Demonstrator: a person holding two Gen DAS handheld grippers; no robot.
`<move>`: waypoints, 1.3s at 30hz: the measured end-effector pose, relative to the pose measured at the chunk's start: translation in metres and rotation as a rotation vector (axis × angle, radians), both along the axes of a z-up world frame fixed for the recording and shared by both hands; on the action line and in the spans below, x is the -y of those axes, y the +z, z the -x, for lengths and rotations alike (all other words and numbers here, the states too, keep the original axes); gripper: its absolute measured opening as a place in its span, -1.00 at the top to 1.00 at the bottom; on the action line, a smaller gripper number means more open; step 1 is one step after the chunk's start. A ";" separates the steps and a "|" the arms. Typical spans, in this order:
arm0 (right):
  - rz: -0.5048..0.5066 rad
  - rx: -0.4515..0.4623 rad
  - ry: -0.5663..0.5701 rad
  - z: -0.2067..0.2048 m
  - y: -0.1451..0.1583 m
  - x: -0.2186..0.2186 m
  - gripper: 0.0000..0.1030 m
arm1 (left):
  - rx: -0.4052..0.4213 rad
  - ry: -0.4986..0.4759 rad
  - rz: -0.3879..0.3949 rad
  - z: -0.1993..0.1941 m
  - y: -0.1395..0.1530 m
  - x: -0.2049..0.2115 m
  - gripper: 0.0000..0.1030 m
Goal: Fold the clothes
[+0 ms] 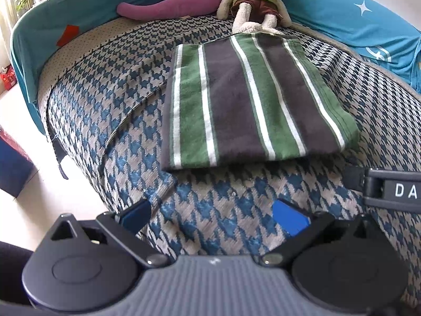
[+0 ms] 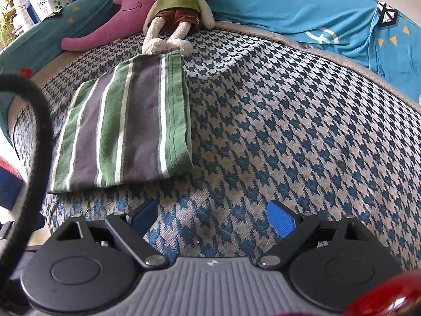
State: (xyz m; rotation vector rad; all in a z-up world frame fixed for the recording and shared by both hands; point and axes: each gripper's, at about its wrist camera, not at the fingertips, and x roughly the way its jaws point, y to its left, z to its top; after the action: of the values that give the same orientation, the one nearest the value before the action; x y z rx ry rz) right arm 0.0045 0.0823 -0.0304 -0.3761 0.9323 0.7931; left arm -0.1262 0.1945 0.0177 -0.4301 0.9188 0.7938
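A green, grey and white striped cloth (image 1: 244, 100) lies folded into a flat rectangle on the houndstooth sofa seat (image 1: 110, 110). In the right wrist view the same cloth (image 2: 126, 131) sits left of centre on the seat (image 2: 289, 131). My left gripper (image 1: 214, 214) is open just short of the cloth's near edge, its blue pads (image 1: 289, 217) holding nothing. My right gripper (image 2: 213, 214) is open too, over bare seat to the right of the cloth's near corner. Part of the right gripper (image 1: 389, 189) shows at the left wrist view's right edge.
A white plush rabbit (image 1: 252, 2) and a purple plush (image 1: 168, 2) lie at the seat's back, the rabbit's feet touching the cloth's far edge. Teal and blue covers (image 2: 315, 8) drape the backrest. A black cable (image 2: 34, 142) crosses on the left. The floor (image 1: 18, 121) lies beyond the seat's left edge.
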 end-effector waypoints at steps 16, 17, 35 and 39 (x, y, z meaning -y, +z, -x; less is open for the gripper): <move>0.020 -0.007 0.002 -0.002 -0.005 -0.003 -0.76 | 0.002 -0.004 0.012 0.002 -0.001 0.002 -1.00; 0.021 -0.007 0.002 -0.003 -0.005 -0.003 -0.76 | 0.002 -0.005 0.011 0.002 -0.001 0.003 -1.00; 0.031 -0.007 0.008 -0.004 -0.008 -0.004 -0.76 | -0.009 -0.027 -0.019 0.000 -0.002 0.008 -1.00; 0.035 -0.007 0.010 -0.004 -0.009 -0.005 -0.76 | -0.009 -0.027 -0.019 -0.001 -0.002 0.009 -1.00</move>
State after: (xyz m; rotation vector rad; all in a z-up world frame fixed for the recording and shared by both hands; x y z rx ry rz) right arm 0.0086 0.0871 -0.0395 -0.4091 0.9527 0.7883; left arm -0.1254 0.1855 0.0155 -0.3973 0.9225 0.7800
